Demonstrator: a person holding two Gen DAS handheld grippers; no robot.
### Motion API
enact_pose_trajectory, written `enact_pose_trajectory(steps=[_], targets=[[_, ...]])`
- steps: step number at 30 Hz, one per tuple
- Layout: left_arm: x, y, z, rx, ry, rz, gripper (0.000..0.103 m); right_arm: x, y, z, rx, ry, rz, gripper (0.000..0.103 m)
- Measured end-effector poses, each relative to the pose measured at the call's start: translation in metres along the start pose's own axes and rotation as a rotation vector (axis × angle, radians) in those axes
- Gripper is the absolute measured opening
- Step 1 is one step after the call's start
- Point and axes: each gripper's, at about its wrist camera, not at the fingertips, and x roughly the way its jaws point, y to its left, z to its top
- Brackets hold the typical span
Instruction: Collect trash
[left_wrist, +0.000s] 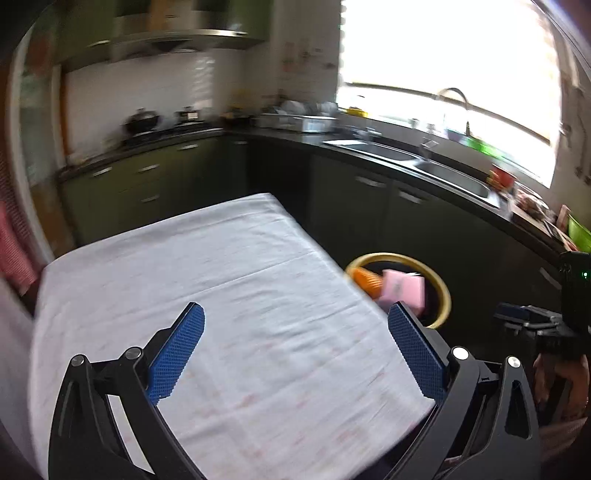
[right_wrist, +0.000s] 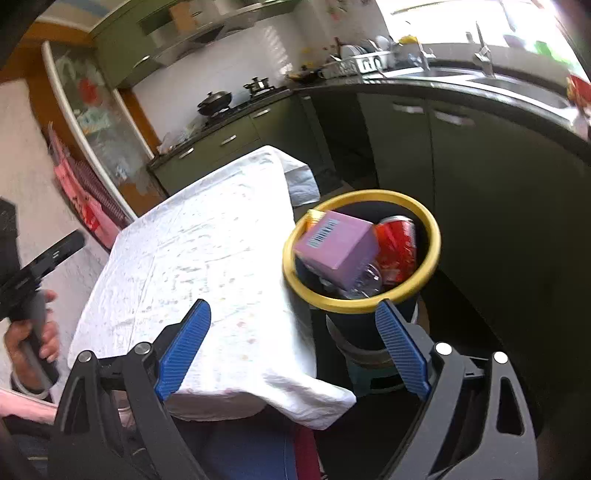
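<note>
Standing just off the table's (right_wrist: 207, 236) right edge, the bin (right_wrist: 364, 304) holds a pink box (right_wrist: 338, 245) and red can (right_wrist: 397, 245). Both the left gripper (left_wrist: 295, 325) and right gripper (right_wrist: 293, 317) hang with fingers apart, empty, over bare cloth.

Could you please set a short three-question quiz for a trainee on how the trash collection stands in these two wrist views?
1. True or false: the pink box lies inside the yellow-rimmed bin.
2. What is the red thing beside the box in the bin? A) a red can B) a towel C) an apple
3. Fill in: the left gripper and the right gripper both have their jaws ____, with nothing between them.

Key: 1 true; 2 A; 3 open. The white tablecloth shows no trash left on it.
</note>
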Motion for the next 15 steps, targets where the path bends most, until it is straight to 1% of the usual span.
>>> enact_pose_trajectory(steps=[2,5,7,11,13,15], targets=[[-0.023,0.026,-0.012,-0.046,-0.019,0.052,0.098,-0.004,0.022,0.000,-0.050,-0.024,-0.022,0.087],[-0.062,0.063,-0.033,-0.138,-0.033,0.161,0.098,-0.014,0.055,0.000,-0.112,-0.086,-0.055,0.096],[-0.081,0.081,-0.044,-0.177,-0.040,0.201,0.098,-0.022,0.075,0.003,-0.140,-0.127,-0.060,0.096],[-0.112,0.111,-0.065,-0.244,-0.074,0.248,0.098,-0.033,0.113,0.006,-0.220,-0.188,-0.094,0.096],[-0.126,0.123,-0.075,-0.284,-0.094,0.266,0.098,-0.033,0.127,0.008,-0.248,-0.196,-0.094,0.096],[-0.134,0.130,-0.082,-0.309,-0.110,0.264,0.098,-0.030,0.136,0.009,-0.263,-0.194,-0.077,0.096]])
